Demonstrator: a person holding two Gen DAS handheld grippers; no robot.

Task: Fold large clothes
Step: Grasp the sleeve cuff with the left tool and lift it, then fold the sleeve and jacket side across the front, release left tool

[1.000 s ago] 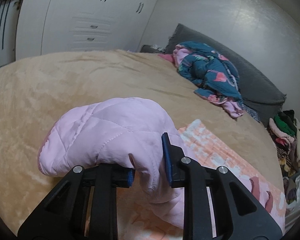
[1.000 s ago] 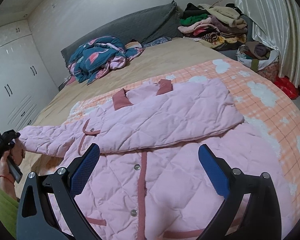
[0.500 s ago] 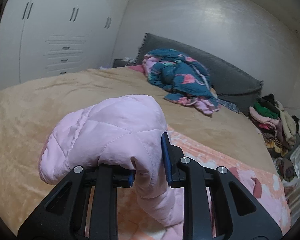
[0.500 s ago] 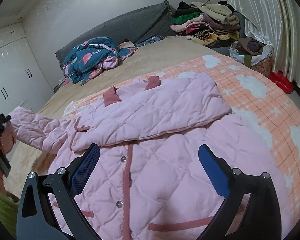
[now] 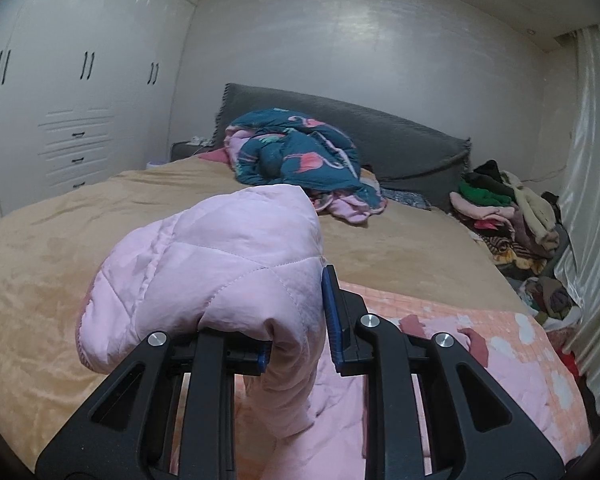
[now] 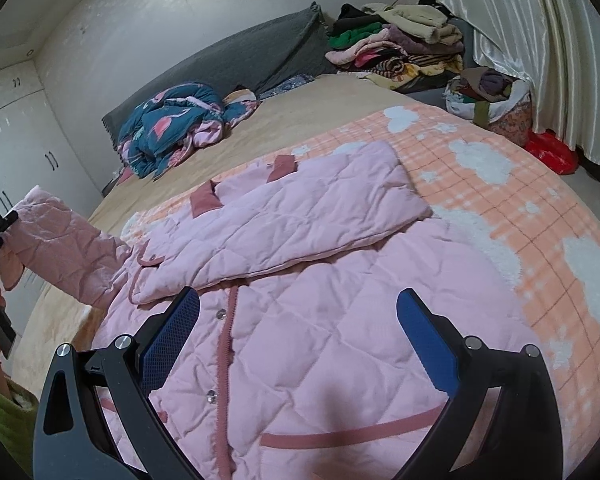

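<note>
While pale pink quilted jacket (image 6: 300,320) lay front-up on peach checked blanket (image 6: 500,184) over tan bed (image 6: 300,116), collar pointed toward grey headboard cushion (image 6: 240,56), long axis ran foot to head. One sleeve folded flat across chest; other sleeve (image 5: 220,264) raised off to side, cuff clamped in left gripper (image 5: 296,336). Right gripper (image 6: 296,340) hovered over hem, jaws wide apart, empty. Crumpled teal flamingo-print quilt (image 6: 172,124) near headboard, clothes pile (image 6: 396,48) at far corner, both clear of jacket.
</note>
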